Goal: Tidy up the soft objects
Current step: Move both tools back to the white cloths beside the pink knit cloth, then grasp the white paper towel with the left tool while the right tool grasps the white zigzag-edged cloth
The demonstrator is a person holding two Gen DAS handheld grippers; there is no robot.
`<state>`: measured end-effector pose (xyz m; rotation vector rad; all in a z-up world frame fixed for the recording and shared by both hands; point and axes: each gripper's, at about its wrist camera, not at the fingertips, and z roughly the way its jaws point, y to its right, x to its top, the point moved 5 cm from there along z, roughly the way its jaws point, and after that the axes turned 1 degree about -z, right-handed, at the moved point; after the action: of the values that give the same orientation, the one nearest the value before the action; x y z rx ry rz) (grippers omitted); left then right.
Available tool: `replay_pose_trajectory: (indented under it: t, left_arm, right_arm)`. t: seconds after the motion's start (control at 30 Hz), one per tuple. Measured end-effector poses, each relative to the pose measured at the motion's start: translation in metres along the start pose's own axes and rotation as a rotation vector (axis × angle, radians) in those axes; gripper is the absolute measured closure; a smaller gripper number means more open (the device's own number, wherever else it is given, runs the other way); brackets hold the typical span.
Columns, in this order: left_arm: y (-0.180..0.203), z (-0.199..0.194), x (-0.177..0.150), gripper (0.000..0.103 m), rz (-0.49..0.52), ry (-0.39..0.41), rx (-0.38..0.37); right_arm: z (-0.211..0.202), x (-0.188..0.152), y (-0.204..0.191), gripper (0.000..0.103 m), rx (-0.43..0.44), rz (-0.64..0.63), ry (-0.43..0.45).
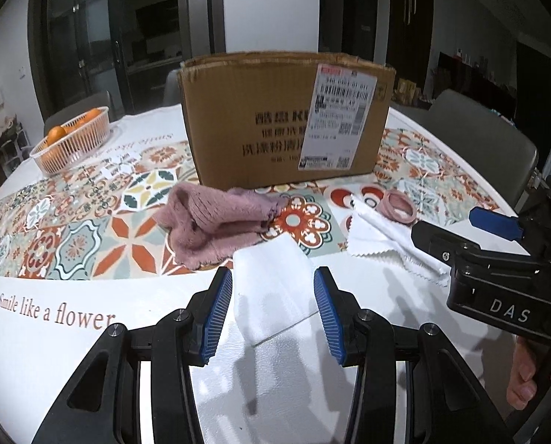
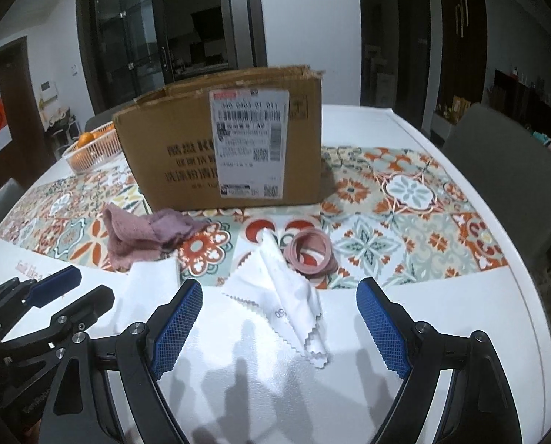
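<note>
Between the spread left claw lies a white towel; right claw spread too.

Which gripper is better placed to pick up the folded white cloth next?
Probably left: the left gripper is open with the folded white cloth already between its fingers. The right gripper faces the zigzag-edged cloth instead.

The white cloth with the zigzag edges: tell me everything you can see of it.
The white zigzag-edged cloth is thin, woven-looking fabric with pinked edges, crumpled into a raised ridge rather than flat. Small grey print marks one fold. It lies on the table, its far end against the pink hair ties, between the open right gripper fingers, ungrasped.
</note>
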<state>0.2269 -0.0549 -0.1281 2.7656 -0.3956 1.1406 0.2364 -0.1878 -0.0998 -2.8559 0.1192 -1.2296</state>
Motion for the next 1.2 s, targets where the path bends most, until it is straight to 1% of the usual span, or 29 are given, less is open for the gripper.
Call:
replay_pose_trajectory:
  t: [0.2, 0.43, 0.73, 0.8, 0.97, 1.07, 1.1, 1.13, 1.17, 1.2]
  left_arm:
    - [-0.001, 0.018, -0.004, 0.058, 0.007, -0.028, 0.008]
    - [-0.002, 0.035, -0.006, 0.058, 0.012, -0.050, 0.019]
    - [-0.007, 0.056, -0.011, 0.058, 0.019, -0.084, 0.039]
    - [-0.009, 0.059, -0.011, 0.058, 0.010, -0.094, 0.032]
    - [-0.009, 0.062, -0.009, 0.058, -0.006, -0.097, 0.020]
    - [-0.009, 0.064, -0.008, 0.065, -0.018, -0.101, -0.002]
    - [-0.010, 0.064, -0.008, 0.071, -0.024, -0.102, -0.008]
    - [-0.010, 0.063, -0.009, 0.079, -0.030, -0.101, -0.014]
    - [-0.009, 0.063, -0.009, 0.082, -0.032, -0.101, -0.017]
    - [-0.009, 0.063, -0.009, 0.086, -0.032, -0.101, -0.016]
  right_arm:
    - [0.016, -0.004, 0.000, 0.017, -0.004, -0.015, -0.033]
    - [0.039, -0.008, 0.000, 0.017, 0.000, -0.021, -0.095]
    - [0.057, -0.013, 0.000, 0.017, -0.023, -0.034, -0.131]
    - [0.060, -0.013, 0.000, 0.018, -0.031, -0.040, -0.138]
    - [0.067, -0.014, 0.000, 0.029, -0.034, -0.040, -0.155]
    - [0.068, -0.014, -0.001, 0.038, -0.046, -0.050, -0.156]
    - [0.068, -0.014, -0.002, 0.040, -0.045, -0.054, -0.153]
    - [0.068, -0.014, -0.002, 0.045, -0.041, -0.054, -0.153]
    - [0.067, -0.014, -0.002, 0.050, -0.041, -0.052, -0.152]
    - [0.067, -0.014, -0.002, 0.053, -0.040, -0.051, -0.151]
